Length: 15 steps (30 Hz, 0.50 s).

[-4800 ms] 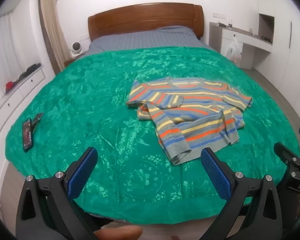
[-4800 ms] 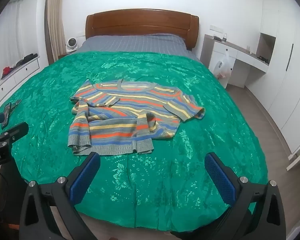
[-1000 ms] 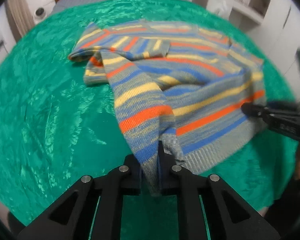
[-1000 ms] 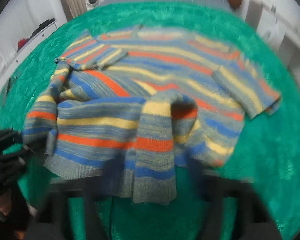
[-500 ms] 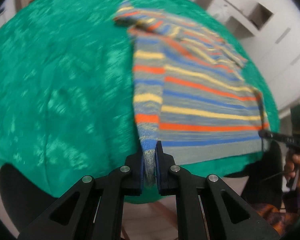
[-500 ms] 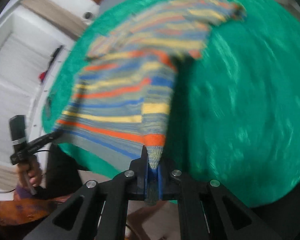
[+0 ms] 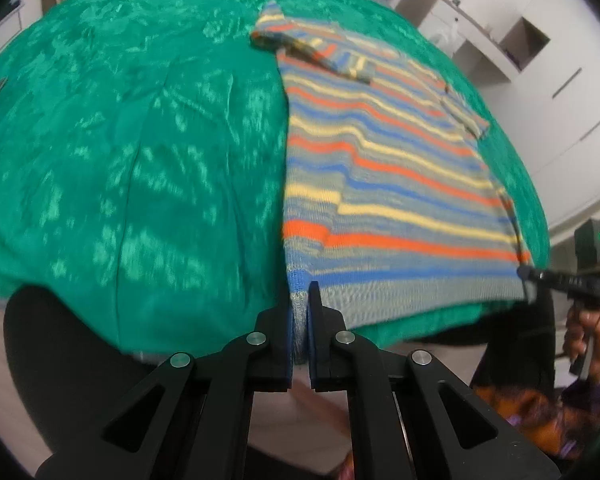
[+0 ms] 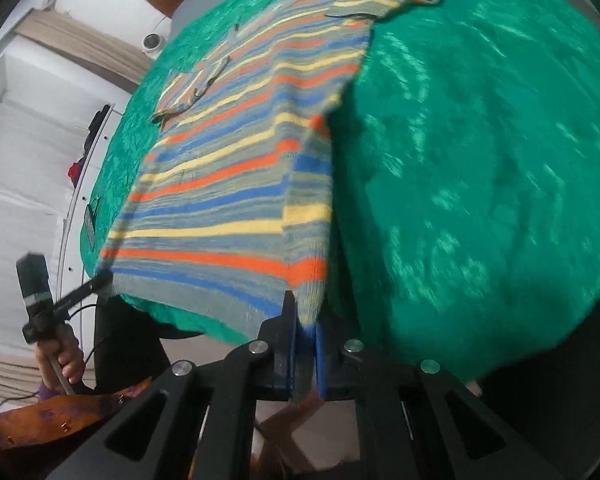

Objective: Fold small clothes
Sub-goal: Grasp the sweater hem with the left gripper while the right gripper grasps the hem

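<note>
1. Left gripper [image 7: 299, 320]: jaws pressed together on the grey ribbed hem of the striped sweater [image 7: 380, 184], at its left bottom corner. The knit passes between the blue pads and hangs out a little below them.

2. Right gripper [image 8: 305, 344]: jaws likewise pinching the hem, at the opposite bottom corner. A strip of fabric shows between the pads. The same gripper appears at the right edge of the left wrist view, its tip at the far hem corner, with the person's right hand [image 7: 588, 344] around the handle.

3. Left hand [image 8: 60, 356]: seen in the right wrist view, wrapped around the handle of the left gripper.

4. Sweater, near end: the hem is drawn out roughly straight between the two grippers and sits at the near edge of the bed [image 7: 120, 140], partly overhanging it.

5. Sweater, body: it lies stretched lengthwise up the bed on the green bedspread [image 8: 480, 160], stripes of orange, blue, yellow and grey running across. A side panel along each held edge looks doubled over, its stripes out of line with the rest.

6. Sweater, far end: short sleeves lie at the shoulders; the left sleeve is folded across the chest, the right sleeve sticks out sideways.

7. Background: dark small items lie on the bedspread by the left edge, too blurred to identify. White cabinets [image 7: 540, 52] stand beyond the bed on the right.
</note>
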### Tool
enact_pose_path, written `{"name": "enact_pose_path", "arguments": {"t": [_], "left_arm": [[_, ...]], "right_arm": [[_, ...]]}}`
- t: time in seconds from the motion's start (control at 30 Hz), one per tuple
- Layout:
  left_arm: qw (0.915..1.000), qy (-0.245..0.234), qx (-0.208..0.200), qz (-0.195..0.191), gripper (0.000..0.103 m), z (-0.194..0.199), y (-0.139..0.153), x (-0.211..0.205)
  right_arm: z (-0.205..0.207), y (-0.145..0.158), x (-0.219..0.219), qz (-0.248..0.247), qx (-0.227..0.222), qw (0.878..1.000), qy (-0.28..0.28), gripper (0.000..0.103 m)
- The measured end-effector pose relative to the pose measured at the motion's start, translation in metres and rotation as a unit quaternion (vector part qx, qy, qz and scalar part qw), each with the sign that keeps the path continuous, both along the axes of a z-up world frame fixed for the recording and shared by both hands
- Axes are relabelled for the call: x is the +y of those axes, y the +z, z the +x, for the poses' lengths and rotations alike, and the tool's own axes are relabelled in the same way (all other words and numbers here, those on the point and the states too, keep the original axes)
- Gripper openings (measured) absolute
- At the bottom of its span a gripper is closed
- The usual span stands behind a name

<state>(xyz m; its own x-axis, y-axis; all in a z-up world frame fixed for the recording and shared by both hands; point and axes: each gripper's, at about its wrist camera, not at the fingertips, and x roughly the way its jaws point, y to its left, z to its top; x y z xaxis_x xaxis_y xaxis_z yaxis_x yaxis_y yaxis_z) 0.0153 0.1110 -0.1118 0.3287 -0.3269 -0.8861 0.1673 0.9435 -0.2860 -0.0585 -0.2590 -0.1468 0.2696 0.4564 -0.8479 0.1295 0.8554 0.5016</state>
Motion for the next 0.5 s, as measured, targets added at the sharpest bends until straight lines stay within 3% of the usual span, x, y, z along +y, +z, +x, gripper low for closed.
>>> {"name": "enact_pose_path", "arguments": {"t": [0.2, 0.27, 0.33, 0.5], "left_arm": [[0.9986, 0.008, 0.045, 0.025, 0.003, 0.004, -0.034, -0.011], [0.9981, 0.008, 0.049, 0.037, 0.003, 0.008, -0.039, -0.016], [0.9979, 0.002, 0.051, 0.040, 0.003, 0.009, -0.044, -0.019], [0.9976, 0.003, 0.050, 0.048, 0.003, 0.009, -0.046, -0.024]], "right_arm": [[0.003, -0.033, -0.013, -0.031, 0.036, 0.998, -0.034, 0.008], [0.005, -0.034, -0.012, -0.040, 0.034, 0.998, -0.037, 0.011], [0.004, -0.032, -0.013, -0.042, 0.035, 0.998, -0.038, 0.025], [0.006, -0.033, -0.003, -0.040, 0.027, 0.998, -0.032, 0.028]]}}
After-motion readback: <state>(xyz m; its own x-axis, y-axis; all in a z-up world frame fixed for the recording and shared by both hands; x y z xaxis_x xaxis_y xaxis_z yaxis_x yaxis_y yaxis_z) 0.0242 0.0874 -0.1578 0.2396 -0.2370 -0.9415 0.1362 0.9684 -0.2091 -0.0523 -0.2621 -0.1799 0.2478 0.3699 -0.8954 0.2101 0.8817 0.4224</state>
